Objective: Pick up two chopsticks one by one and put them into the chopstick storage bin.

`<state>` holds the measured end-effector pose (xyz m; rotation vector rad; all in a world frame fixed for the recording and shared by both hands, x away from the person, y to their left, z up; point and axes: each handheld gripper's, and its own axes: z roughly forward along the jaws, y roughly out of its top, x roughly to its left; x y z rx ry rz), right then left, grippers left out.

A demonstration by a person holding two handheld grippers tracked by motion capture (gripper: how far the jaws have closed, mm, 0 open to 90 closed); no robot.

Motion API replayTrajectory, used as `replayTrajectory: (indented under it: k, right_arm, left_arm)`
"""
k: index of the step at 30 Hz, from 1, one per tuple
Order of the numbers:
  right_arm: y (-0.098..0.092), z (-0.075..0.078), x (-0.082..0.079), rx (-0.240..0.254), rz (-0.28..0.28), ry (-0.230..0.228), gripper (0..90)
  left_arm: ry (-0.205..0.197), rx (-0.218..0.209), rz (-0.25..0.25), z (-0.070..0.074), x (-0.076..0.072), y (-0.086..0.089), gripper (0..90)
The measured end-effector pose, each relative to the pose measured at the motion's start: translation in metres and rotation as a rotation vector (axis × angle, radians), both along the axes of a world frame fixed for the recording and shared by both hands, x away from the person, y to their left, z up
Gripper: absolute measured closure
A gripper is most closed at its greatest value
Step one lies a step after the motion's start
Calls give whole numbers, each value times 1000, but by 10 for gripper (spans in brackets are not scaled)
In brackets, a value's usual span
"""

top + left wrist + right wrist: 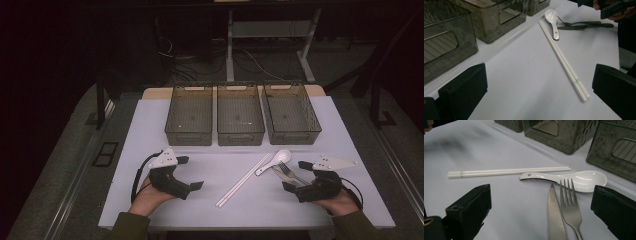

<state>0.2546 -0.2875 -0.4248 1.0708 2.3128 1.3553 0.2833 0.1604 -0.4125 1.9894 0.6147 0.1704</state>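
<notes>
**Two open claws wait by the fork, knife, spoon and chopsticks**

A person sits at a white table (pixel 150 130) and holds a gripper in each hand. The left gripper (pixel 189 173) rests near the left edge of the table. Its two black jaws are spread wide apart, and nothing is between them. In the left gripper view the jaws stand at the bottom corners, and the near end of the chopsticks (pixel 564 60) lies on the table just in front of the right-hand jaw.

The right gripper (pixel 296 175) rests near the right side of the table. Its jaws are spread wide too and pinch nothing. In the right gripper view the fork (pixel 570 205) and the knife (pixel 555 215) lie side by side between the two jaws, flat on the table. No jaw touches them.

The white spoon (pixel 275 161) lies just past the fork tips, with its bowl toward the boxes. The two white chopsticks lie close together in the middle of the table, slanting from near the spoon down toward the person.

Three see-through dark boxes stand in a row at the far side of the table: the left box (pixel 189 116), the middle box (pixel 240 117) and the right box (pixel 291 115).
</notes>
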Motion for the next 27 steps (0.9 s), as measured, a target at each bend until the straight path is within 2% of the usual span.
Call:
replayTrajectory:
  k: [10, 20, 27]
  right_arm:
    - [0, -1, 2, 5, -1, 9, 30]
    - [1, 0, 1, 3, -1, 10, 31]
    - [1, -1, 1, 2, -1, 12, 30]
  left_arm:
    - [6, 23, 8, 0, 3, -7, 0]
    - [0, 43, -37, -1, 5, -25, 18]
    - [2, 52, -57, -4, 7, -40, 75]
